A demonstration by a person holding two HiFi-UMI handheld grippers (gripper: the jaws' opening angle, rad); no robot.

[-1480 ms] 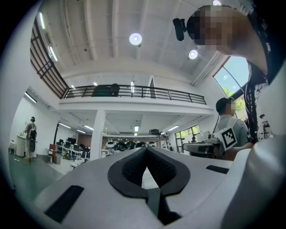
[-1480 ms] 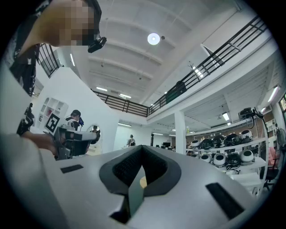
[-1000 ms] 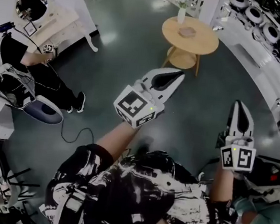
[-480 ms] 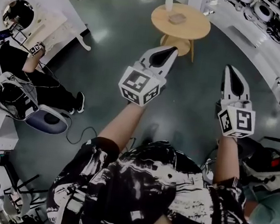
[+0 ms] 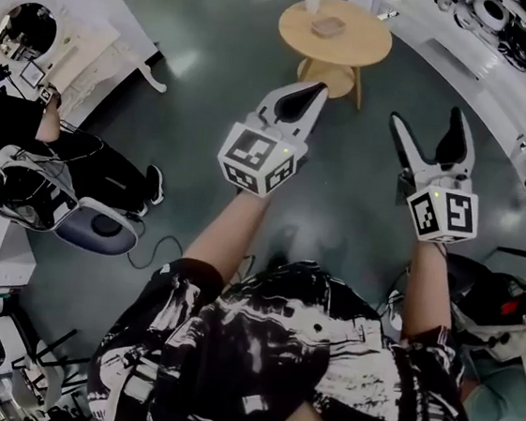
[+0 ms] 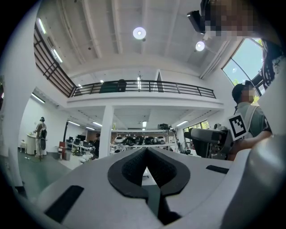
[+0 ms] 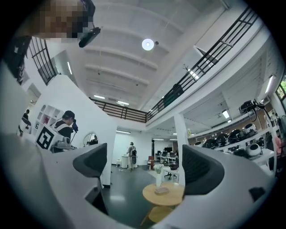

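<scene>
Two grippers hover empty: right gripper has now spread wide, left gripper stays pressed together.

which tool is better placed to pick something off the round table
Right, probably: the right tool is open, with the round table framed between its jaws; the left tool is shut. Neither touches the table.

— What does the person wear?
— A short-sleeved shirt, black with white blotches.
— And the tools?
— The left gripper and right gripper are white shells with dark ribbed pads. Each carries a cube of square markers.
</scene>
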